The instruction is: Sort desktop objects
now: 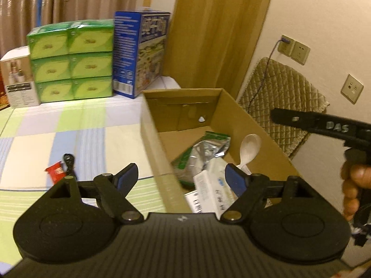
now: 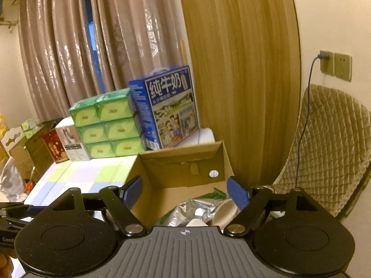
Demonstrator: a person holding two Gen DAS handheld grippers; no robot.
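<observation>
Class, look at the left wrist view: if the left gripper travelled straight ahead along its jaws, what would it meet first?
Probably the near left wall of the cardboard box, with the left gripper open and empty; depth is unclear.
</observation>
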